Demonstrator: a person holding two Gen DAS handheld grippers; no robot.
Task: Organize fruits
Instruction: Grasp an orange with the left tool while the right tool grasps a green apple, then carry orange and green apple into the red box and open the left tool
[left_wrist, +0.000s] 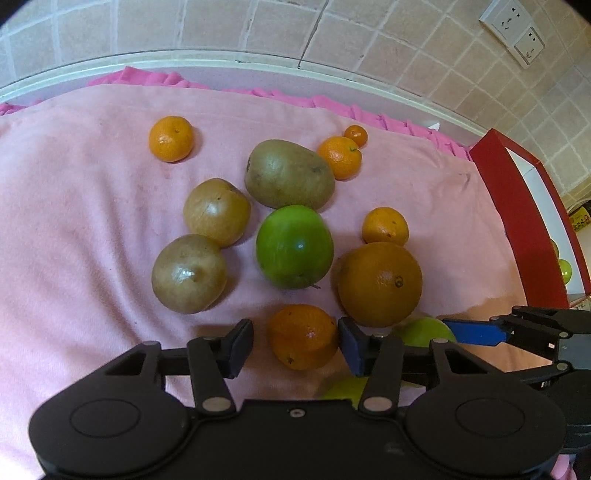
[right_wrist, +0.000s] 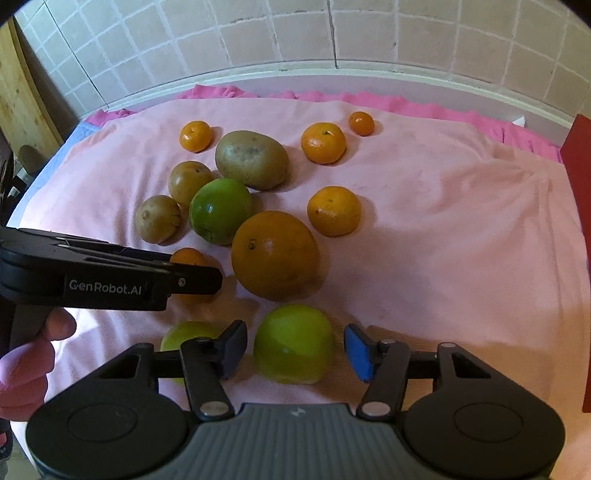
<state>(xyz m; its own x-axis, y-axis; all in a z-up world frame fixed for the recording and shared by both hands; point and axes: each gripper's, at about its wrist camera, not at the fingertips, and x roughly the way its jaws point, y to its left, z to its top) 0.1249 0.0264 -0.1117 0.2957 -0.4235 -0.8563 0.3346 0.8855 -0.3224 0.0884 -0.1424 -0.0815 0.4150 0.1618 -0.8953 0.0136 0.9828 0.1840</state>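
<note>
Nearest my left lens is my own left claw (left_wrist: 295, 349), spread wide with a small mandarin (left_wrist: 303, 336) sitting between the pads on the pink towel (left_wrist: 74, 221); the blue pad on the one side is touching or almost touching its skin, the black pad on the other stands off with a gap, so nothing is gripped. Just beyond it a big orange (left_wrist: 380, 282) shows its navel toward me, and a green apple (left_wrist: 294, 246) lies tipped on its side, stem pointing toward my claw. Three brown pears (left_wrist: 290, 173) lie to the left and behind; the largest has its long axis running across the view. Four more mandarins lie scattered further back, and a red box (left_wrist: 517, 206) stands at the right edge of the towel. From my right lens, closest is my right claw (right_wrist: 293, 350), also parted wide, with a pale green apple (right_wrist: 293, 343) between its fingers and free of both pads. A second pale apple (right_wrist: 188, 336) peeks out behind the left finger. My left claw reaches in from the left side, over the small mandarin (right_wrist: 188, 256). The big orange (right_wrist: 275, 254) sits just past the apple.
</note>
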